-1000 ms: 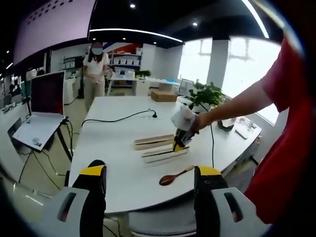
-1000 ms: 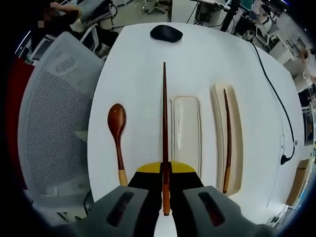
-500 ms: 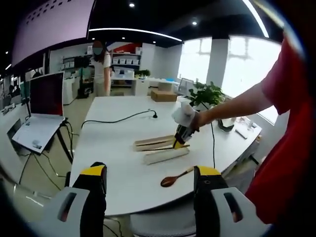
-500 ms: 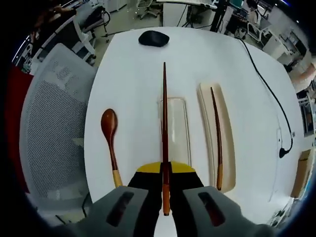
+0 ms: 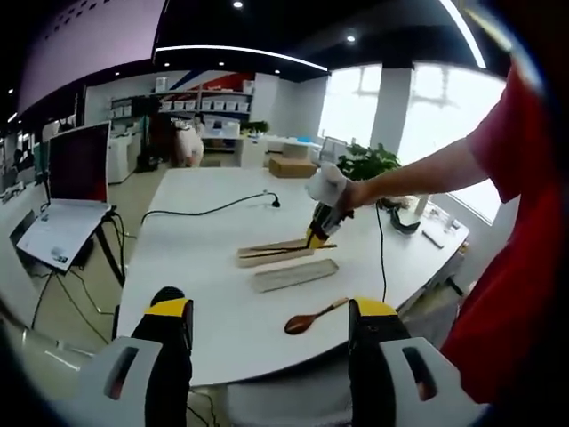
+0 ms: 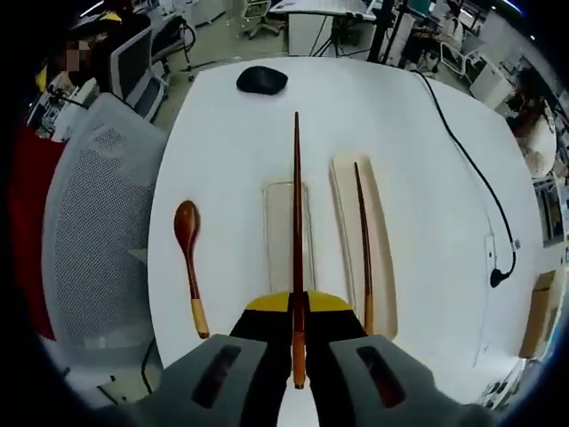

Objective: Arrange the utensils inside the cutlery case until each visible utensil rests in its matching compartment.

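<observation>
Two pale wooden case trays lie side by side on the white table. The long tray [image 6: 384,258] holds one dark chopstick [image 6: 362,233]. The shorter tray [image 6: 283,233] beside it is bare. My right gripper [image 6: 298,307] is shut on a second dark chopstick [image 6: 297,213], which points forward between the two trays, above them. A wooden spoon [image 6: 188,265] lies on the table left of the trays. In the left gripper view, the right gripper [image 5: 320,229] hovers at the far tray [image 5: 271,253], the near tray [image 5: 293,275] and spoon [image 5: 313,318] lie closer. My left gripper [image 5: 271,313] is open, held off the table's near edge.
A black mouse [image 6: 261,80] sits at the table's far end, and a black cable [image 6: 471,169] runs along the right side. A grey mesh chair [image 6: 89,240] stands by the table's left edge. A laptop on a stand [image 5: 67,200] and a potted plant [image 5: 369,169] flank the table.
My right gripper has carried its chopstick from over the near tray towards the far tray and risen a little. The left gripper stays open and has hardly moved.
</observation>
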{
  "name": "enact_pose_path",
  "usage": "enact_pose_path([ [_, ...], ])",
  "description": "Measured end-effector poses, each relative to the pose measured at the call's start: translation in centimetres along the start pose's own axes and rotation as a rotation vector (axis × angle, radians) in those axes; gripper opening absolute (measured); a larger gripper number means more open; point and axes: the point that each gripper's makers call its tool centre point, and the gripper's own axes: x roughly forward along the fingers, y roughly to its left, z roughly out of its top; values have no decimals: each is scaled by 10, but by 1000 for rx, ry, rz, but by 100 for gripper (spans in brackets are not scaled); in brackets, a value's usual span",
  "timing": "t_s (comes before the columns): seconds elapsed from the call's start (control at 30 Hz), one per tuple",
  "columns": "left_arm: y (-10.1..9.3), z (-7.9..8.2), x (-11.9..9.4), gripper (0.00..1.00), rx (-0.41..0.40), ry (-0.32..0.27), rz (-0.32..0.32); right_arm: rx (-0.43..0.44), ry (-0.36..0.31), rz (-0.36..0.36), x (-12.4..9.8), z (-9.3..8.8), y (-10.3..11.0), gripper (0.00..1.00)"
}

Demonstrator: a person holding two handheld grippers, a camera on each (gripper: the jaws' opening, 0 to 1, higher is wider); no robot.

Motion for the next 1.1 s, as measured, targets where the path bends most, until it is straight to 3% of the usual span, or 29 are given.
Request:
enact_pose_path([
  [0.67, 3, -2, 8, 73, 1, 21, -16, -37, 32, -33, -30, 6, -43, 0],
  [0.83, 6, -6, 3, 73, -2, 30, -9, -60, 37, -30, -53, 7, -61, 0],
  [1.1, 7, -5, 7, 73, -10, 35, -10, -63, 47, -20, -68, 14, -81, 1],
])
